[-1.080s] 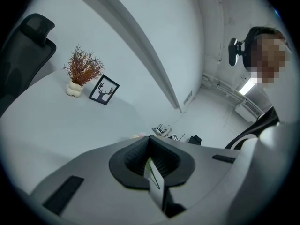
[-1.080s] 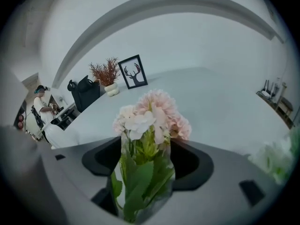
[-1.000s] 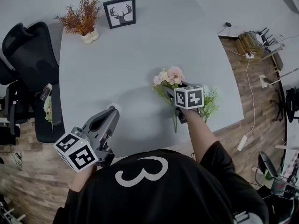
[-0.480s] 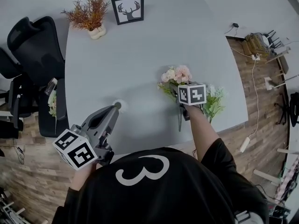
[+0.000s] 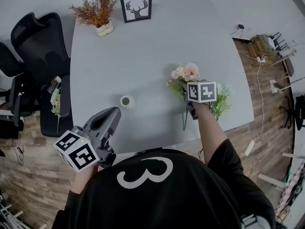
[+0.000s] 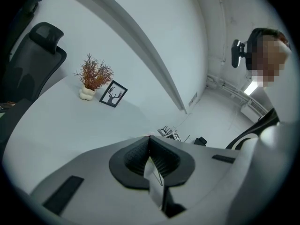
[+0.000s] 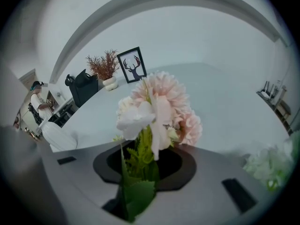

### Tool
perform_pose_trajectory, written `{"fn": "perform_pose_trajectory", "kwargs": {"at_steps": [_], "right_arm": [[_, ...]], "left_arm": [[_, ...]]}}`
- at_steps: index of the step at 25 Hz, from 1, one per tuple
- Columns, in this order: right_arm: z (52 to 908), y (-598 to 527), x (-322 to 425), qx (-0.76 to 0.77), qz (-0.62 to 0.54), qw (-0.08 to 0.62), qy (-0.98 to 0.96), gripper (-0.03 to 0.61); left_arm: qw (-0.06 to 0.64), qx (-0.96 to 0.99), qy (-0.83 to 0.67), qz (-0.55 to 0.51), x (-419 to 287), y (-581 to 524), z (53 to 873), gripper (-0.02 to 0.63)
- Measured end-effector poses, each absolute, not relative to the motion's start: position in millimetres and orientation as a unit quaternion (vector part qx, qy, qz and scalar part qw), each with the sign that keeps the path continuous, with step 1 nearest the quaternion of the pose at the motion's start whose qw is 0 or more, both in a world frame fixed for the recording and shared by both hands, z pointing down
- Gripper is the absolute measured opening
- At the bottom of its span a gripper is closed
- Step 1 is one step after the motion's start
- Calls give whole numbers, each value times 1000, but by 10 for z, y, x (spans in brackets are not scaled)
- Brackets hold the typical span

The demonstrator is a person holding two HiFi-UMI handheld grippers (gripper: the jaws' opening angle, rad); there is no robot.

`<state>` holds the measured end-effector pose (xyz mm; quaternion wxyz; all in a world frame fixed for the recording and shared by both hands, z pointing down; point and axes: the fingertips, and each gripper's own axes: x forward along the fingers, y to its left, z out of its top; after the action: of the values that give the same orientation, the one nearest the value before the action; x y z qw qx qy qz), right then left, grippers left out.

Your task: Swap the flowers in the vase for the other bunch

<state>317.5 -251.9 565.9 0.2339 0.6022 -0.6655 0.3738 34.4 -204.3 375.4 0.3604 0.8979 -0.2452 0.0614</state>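
Looking down at a grey table (image 5: 143, 51): black office chairs (image 5: 35, 46) off its left edge, a dried plant (image 5: 97, 11) in a white pot and a framed deer picture (image 5: 136, 6) at the far side, wood floor (image 5: 267, 128) with cables to the right. The small vase (image 5: 127, 101) stands upright mid-table, just beyond the left gripper (image 5: 116, 112).

Left gripper: its own view shows the jaws pressed together, nothing between them, and I see it clear of the vase.

Right gripper (image 5: 188, 88): jaws have just been closing and now pinch the green stems of the pink bunch (image 5: 187, 73); blooms stick out past the jaws (image 7: 159, 107). The white-green bunch (image 5: 221, 101) lies on the table just right of it.

The marker cube covers the right fingertips from above. Stem ends run toward the near table edge. Can't tell whether the pink bunch is off the surface.
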Motion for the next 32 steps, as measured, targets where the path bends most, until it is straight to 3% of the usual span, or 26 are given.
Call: {"fn": "perform_pose_trajectory", "kwargs": {"at_steps": [6, 14, 26, 32], "right_arm": [[5314, -2515, 3019, 614, 331, 224, -680, 118], [4478, -2587, 2559, 612, 226, 160, -741, 117], [2848, -2530, 1546, 538, 37, -15, -842, 109], [2291, -2431, 1072, 479, -33, -71, -874, 107]], "left_arm": [[361, 899, -244, 49, 197, -1946, 3735, 11], [354, 903, -242, 31, -11, -1767, 3633, 12], [324, 908, -266, -10, -379, -1554, 3266, 12], [318, 901, -294, -21, -618, -1496, 3212, 12]]}}
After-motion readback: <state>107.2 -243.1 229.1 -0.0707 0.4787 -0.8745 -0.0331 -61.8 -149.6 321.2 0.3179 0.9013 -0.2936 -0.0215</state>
